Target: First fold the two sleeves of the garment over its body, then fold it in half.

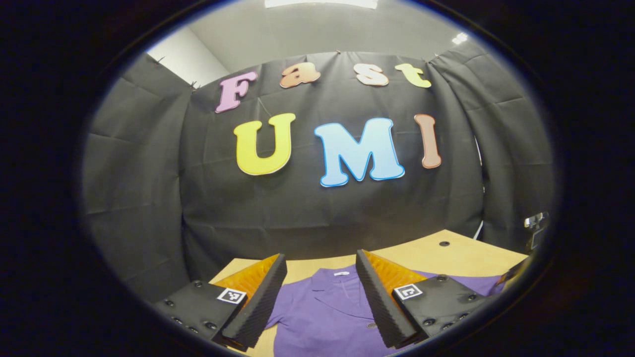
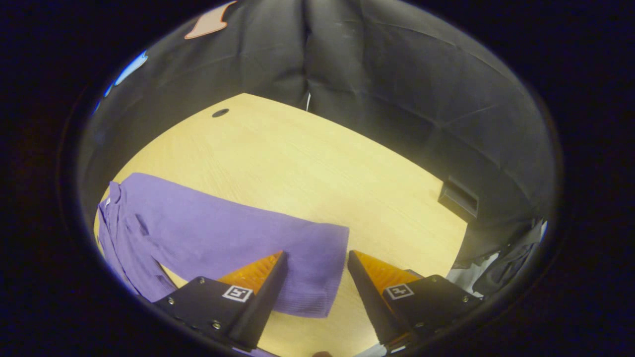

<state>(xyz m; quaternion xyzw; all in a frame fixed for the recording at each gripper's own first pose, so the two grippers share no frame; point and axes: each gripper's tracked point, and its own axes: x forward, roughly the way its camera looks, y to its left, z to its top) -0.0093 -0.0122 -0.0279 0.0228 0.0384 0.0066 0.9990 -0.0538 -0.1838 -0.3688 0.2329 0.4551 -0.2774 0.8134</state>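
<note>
A purple collared garment (image 1: 327, 312) lies flat on a light wooden table (image 1: 446, 255), collar toward the far wall. My left gripper (image 1: 320, 277) hovers open above the collar area, nothing between its fingers. In the right gripper view, one long purple sleeve (image 2: 238, 233) stretches out across the table (image 2: 317, 168), its cuff end (image 2: 322, 277) lying between and just beyond my fingers. My right gripper (image 2: 315, 270) is open above that cuff, not pressing on it. The garment's body (image 2: 124, 238) bunches at the left of that view.
Black cloth walls enclose the table on the far and side edges. A round cable hole (image 2: 220, 113) sits near the table's far corner, and a dark box (image 2: 459, 198) rests at its right edge. Bare wood lies beyond the sleeve.
</note>
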